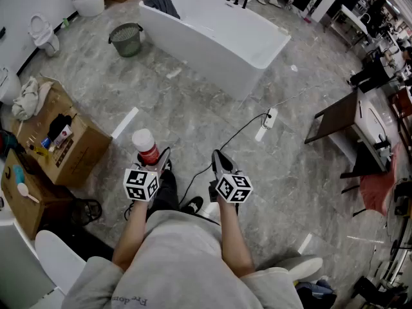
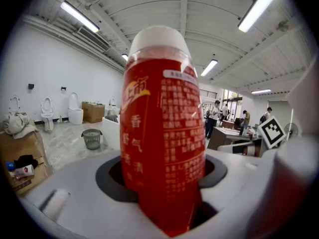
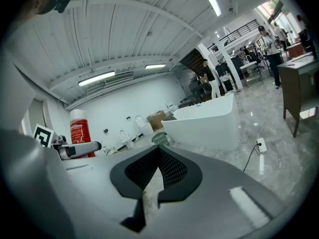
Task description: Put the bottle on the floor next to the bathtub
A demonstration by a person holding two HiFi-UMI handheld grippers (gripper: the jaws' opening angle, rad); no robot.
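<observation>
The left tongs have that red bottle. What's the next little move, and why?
Probably carry the bottle forward toward the bathtub. The left tongs hold it upright above the floor, but the bathtub stands well ahead of the person, so it seems too early to lower the bottle and let go.

A red bottle (image 2: 162,128) with a white cap stands upright, clamped in the left hand-held gripper (image 2: 164,183).

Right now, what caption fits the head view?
One red bottle upright in the left gripper, white bathtub ahead.
</observation>
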